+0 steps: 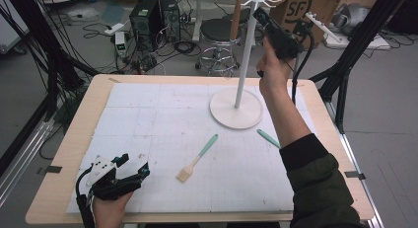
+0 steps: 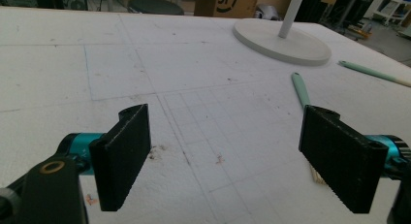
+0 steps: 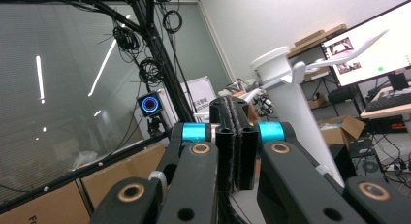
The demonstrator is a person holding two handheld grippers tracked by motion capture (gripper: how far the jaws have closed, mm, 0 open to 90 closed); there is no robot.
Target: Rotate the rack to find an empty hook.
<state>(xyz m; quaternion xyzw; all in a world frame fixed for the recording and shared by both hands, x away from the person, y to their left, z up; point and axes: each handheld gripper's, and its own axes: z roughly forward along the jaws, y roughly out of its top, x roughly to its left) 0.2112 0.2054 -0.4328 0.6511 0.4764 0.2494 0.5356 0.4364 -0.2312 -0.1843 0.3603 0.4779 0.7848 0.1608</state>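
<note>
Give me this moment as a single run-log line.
right gripper: shut, raised beside top of white hook stand | left gripper: open, low over white foam board | mint-handled wooden brush: lying on board

Beyond the surface (image 1: 59,154), a grey floor (image 1: 29,90) holds computer towers (image 1: 155,16) at eleven o'clock and a stool (image 1: 219,30) at twelve.

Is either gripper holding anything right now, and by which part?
Nothing is held. The left gripper rests open on the white table; the right gripper is shut empty beside the white hook stand.
</note>
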